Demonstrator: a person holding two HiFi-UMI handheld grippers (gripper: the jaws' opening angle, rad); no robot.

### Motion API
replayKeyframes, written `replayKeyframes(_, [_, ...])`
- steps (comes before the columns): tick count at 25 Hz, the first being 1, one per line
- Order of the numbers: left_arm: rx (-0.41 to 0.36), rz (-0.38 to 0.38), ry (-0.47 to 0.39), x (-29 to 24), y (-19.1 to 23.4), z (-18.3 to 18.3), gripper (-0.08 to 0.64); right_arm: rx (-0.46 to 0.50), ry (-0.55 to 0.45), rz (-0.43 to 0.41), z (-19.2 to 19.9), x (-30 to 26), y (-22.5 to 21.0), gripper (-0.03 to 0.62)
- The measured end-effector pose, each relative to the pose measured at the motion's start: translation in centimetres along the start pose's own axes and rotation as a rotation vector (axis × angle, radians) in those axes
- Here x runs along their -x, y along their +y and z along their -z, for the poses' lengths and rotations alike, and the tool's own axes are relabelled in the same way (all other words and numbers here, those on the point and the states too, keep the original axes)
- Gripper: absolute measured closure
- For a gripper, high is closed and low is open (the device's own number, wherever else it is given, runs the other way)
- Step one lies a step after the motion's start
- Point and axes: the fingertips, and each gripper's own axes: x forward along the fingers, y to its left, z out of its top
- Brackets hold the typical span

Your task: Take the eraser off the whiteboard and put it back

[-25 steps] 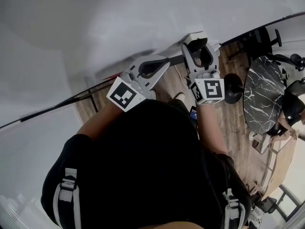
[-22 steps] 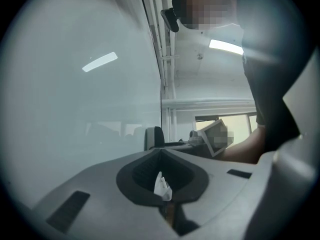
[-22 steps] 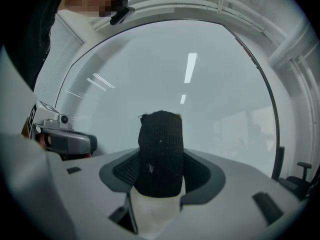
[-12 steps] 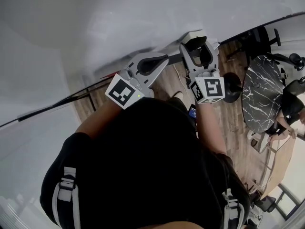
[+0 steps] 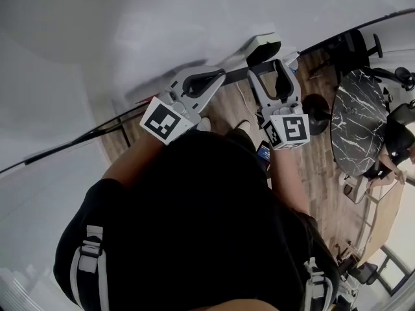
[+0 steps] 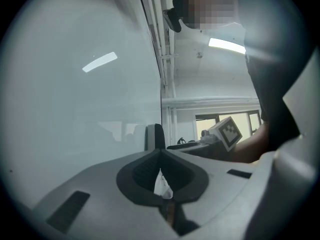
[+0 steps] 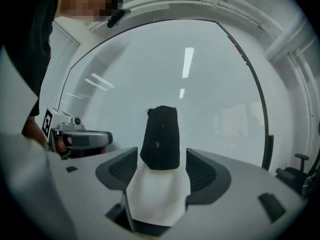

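Right gripper view: tongs (image 7: 161,165) just opening, eraser (image 7: 160,136) between.

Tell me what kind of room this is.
Most likely an office or meeting room. A large whiteboard fills the wall in front of the person. Off to the side, a dark marble-patterned table and a black office chair stand on a wood floor.
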Motion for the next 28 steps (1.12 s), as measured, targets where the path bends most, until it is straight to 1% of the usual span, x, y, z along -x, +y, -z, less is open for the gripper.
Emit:
replayKeyframes(4, [-0.004,0.009,0.001,-0.2,-0.3,-0.1,0.554,-0.007,0.01,-0.001,0.3,1.1,0.2,0.293])
replayKeyframes(9, [-0.014,0.034,0.0,-0.5,-1.1,0.1,0.554,-0.025,0.012,-0.024,0.3,2.8,1.1,0.295])
replayKeyframes(12, [-0.014,0.045,0.0,-0.7,-1.6,0.0,0.554,-0.029,0.021,-0.041,-0.1,3.6,1.9,0.31])
replayKeyframes(14, [-0.016,0.051,-0.003,-0.7,-1.8,0.0,0.554,-0.016,0.014,-0.046,-0.5,4.1,2.2,0.347])
replayKeyframes(17, [-0.027,0.06,-0.003,-0.8,-2.2,0.2,0.554,0.006,0.007,-0.034,-0.9,4.8,2.4,0.385])
replayKeyframes(20, [-0.03,0.064,-0.006,-0.8,-2.6,0.2,0.554,0.035,0.002,-0.014,-1.0,5.5,2.3,0.473])
replayKeyframes(23, [-0.029,0.071,-0.001,-0.8,-2.8,0.3,0.554,0.035,-0.007,-0.02,-1.3,5.9,2.6,0.532])
replayKeyframes(26, [-0.032,0.081,-0.004,-1.0,-3.2,0.2,0.554,0.038,0.002,-0.02,-1.2,6.2,2.7,0.568])
replayKeyframes(28, [-0.033,0.086,-0.009,-1.1,-3.3,0.1,0.554,0.012,-0.017,-0.036,-1.5,6.1,2.9,0.58])
